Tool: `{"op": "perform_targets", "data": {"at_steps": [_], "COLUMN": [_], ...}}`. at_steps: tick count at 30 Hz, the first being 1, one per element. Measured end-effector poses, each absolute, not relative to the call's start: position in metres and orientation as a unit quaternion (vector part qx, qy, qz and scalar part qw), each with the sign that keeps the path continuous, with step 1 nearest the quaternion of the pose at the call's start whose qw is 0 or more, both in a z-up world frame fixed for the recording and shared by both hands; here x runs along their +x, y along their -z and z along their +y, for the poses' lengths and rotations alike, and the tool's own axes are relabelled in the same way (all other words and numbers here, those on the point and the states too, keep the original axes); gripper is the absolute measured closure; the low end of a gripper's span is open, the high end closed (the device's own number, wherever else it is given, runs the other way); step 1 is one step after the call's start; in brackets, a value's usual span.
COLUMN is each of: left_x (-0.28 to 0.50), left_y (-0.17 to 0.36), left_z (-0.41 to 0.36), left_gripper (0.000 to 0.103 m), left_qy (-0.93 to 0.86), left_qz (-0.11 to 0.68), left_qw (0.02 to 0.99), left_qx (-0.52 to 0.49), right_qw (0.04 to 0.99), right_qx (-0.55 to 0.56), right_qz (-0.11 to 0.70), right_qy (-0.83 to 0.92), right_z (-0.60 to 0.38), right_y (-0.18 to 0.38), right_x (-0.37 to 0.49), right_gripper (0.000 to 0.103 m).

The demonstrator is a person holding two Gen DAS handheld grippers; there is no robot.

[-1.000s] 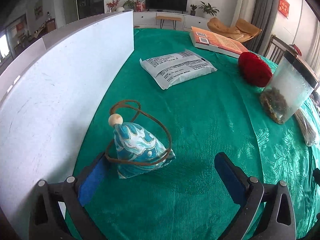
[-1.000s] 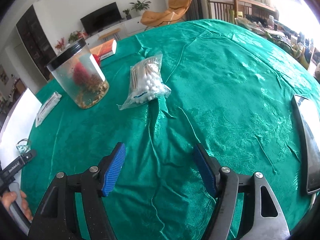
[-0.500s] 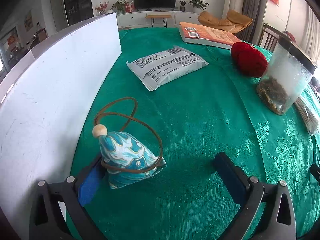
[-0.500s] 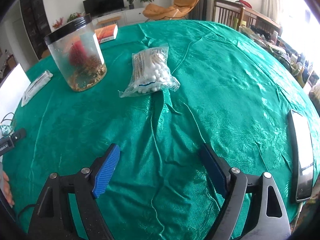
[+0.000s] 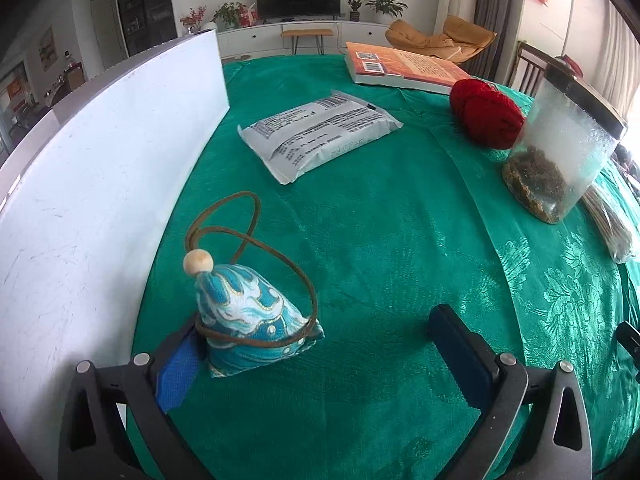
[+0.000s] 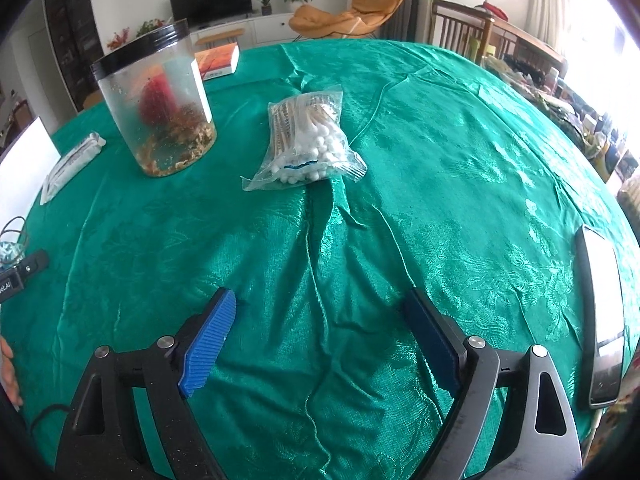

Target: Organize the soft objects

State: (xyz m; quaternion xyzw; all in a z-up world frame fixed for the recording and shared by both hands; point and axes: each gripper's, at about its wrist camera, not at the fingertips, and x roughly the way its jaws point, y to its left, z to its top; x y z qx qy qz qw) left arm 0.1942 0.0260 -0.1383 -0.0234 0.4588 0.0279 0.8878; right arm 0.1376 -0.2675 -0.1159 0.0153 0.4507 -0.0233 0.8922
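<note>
So the left wrist camera has the good stuff: a little blue-and-white pyramid-shaped fabric sachet (image 5: 250, 320) with a wooden bead on top and a brown cord looped around it, sitting on the green patterned tablecloth (image 5: 380, 248) right up against the left gripper (image 5: 320, 354)'s left blue pad. That gripper is spread wide, the far pad well clear of the sachet, so nothing is pinched. Beside it on the left stands a white flat board (image 5: 100, 184). Further back you get a grey printed soft packet (image 5: 320, 132), a red ball of yarn (image 5: 486, 114) and an orange paperback book (image 5: 404, 68).

The right wrist camera sees none of the sachet properly, just a sliver at its left edge. What it does show is a clear plastic bag of cotton swabs (image 6: 308, 140) lying ahead of the right gripper (image 6: 324, 324), whose jaws have just been opening and now stand wide with only cloth between them. The clear round jar with a black lid (image 6: 156, 96) shows in both views. A dark phone-like slab (image 6: 602, 320) lies at the right.
</note>
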Motion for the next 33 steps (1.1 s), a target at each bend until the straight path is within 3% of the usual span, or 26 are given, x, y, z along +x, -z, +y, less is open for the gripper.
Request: {"op": "perform_targets", "data": {"at_steps": [6, 14, 15, 16, 17, 19, 22, 28, 30, 31, 32, 33], "left_x": [0.202, 0.187, 0.187, 0.189, 0.190, 0.196, 0.204, 0.206, 0.205, 0.205, 0.204, 0.204], "left_y": [0.136, 0.134, 0.133, 0.132, 0.130, 0.127, 0.125, 0.116, 0.108, 0.104, 0.099, 0.092], "left_z": [-0.029, 0.002, 0.002, 0.000, -0.002, -0.004, 0.000, 0.004, 0.007, 0.009, 0.011, 0.014], "left_gripper": [0.000, 0.002, 0.005, 0.017, 0.036, 0.063, 0.063, 0.063, 0.063, 0.063, 0.063, 0.063], "left_qy": [0.088, 0.056, 0.056, 0.054, 0.059, 0.063, 0.068, 0.080, 0.083, 0.084, 0.085, 0.086], "left_qz": [0.458, 0.458, 0.456, 0.453, 0.447, 0.442, 0.445, 0.443, 0.440, 0.437, 0.433, 0.427], "left_qw": [0.884, 0.887, 0.888, 0.889, 0.892, 0.895, 0.893, 0.892, 0.894, 0.895, 0.896, 0.899], "left_qx": [0.037, 0.005, 0.010, 0.019, 0.024, 0.025, 0.001, -0.026, -0.033, -0.037, -0.043, -0.051], "right_qw": [0.892, 0.892, 0.892, 0.892, 0.892, 0.895, 0.906, 0.876, 0.872, 0.867, 0.861, 0.857], "right_qx": [0.015, 0.015, 0.015, 0.017, 0.023, 0.067, 0.146, 0.072, 0.040, 0.031, 0.027, 0.036], "right_qz": [0.451, 0.451, 0.451, 0.451, 0.450, 0.441, 0.397, 0.477, 0.487, 0.495, 0.506, 0.511], "right_qy": [0.023, 0.024, 0.023, 0.022, 0.019, -0.001, -0.007, -0.021, -0.043, -0.051, -0.051, -0.052], "right_z": [-0.268, -0.268, -0.268, -0.268, -0.270, -0.281, -0.308, -0.294, -0.282, -0.278, -0.277, -0.279], "right_y": [0.116, 0.116, 0.116, 0.115, 0.115, 0.107, 0.085, 0.083, 0.089, 0.093, 0.096, 0.097], "right_x": [0.138, 0.137, 0.138, 0.137, 0.137, 0.131, 0.132, 0.236, 0.256, 0.263, 0.268, 0.272], "right_gripper": [0.014, 0.014, 0.014, 0.014, 0.014, 0.015, 0.015, 0.016, 0.022, 0.034, 0.071, 0.071]}}
